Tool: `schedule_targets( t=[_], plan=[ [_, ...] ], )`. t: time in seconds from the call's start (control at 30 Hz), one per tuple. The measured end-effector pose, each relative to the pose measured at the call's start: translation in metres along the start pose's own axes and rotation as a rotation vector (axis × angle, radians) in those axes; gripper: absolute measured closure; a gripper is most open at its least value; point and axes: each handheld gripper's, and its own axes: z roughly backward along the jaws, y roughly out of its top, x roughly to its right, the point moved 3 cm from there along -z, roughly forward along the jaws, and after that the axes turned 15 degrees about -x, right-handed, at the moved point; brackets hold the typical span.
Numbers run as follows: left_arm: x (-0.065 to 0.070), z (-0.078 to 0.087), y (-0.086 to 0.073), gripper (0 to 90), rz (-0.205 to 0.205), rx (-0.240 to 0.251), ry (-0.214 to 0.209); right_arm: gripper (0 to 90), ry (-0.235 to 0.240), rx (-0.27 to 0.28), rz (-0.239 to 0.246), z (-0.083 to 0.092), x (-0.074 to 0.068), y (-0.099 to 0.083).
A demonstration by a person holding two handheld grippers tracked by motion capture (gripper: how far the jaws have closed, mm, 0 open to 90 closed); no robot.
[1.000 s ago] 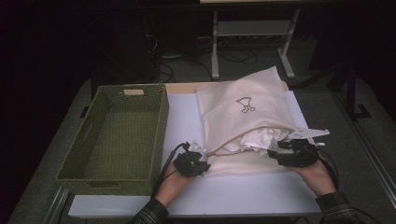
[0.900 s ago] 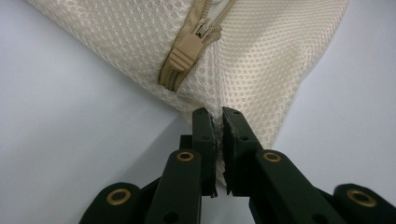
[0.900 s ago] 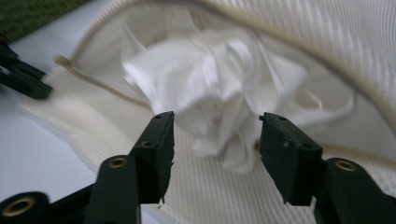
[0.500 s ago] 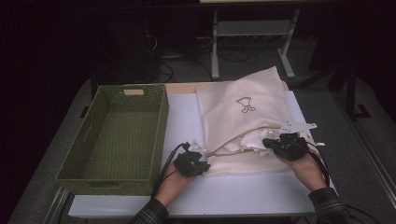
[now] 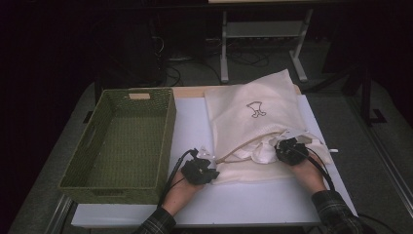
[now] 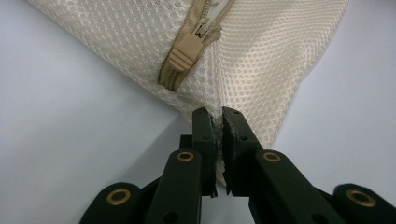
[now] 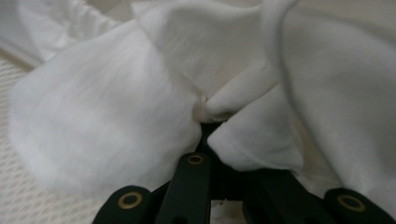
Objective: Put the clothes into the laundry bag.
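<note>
Two things matter here: the cream mesh laundry bag [image 5: 253, 117] lying flat on the white tabletop [image 5: 195, 122], and the white garment [image 5: 260, 151] bunched in its unzipped mouth. The left hand-held gripper [image 6: 218, 122] is pinching the bag's corner just below the zipper pull [image 6: 187, 51]; it should hold that corner firm as an anchor. The right hand-held gripper [image 7: 205, 122] has just closed on a fold of the garment, which should come out low and steady towards the green woven basket [image 5: 122, 141].
</note>
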Motion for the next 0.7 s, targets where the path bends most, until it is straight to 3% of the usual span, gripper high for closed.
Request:
schedule_targets(
  t=[0.13, 0.5, 0.67, 0.7],
  plan=[
    [0.000, 0.000, 0.000, 84.2, -0.001, 0.000, 0.001, 89.9, -0.029, 0.018, -0.019, -0.009, 0.003, 0.010],
    [0.000, 0.000, 0.001, 84.2, -0.006, -0.004, 0.001, 89.8, -0.043, 0.066, -0.057, -0.019, 0.009, 0.022],
    [0.000, 0.000, 0.000, 84.1, -0.005, -0.002, -0.003, 84.7, 0.009, 0.047, -0.041, -0.009, 0.011, 0.015],
    [0.000, 0.000, 0.000, 84.1, -0.006, -0.002, -0.003, 81.7, 0.015, 0.027, -0.024, 0.000, 0.009, 0.009]
  ],
)
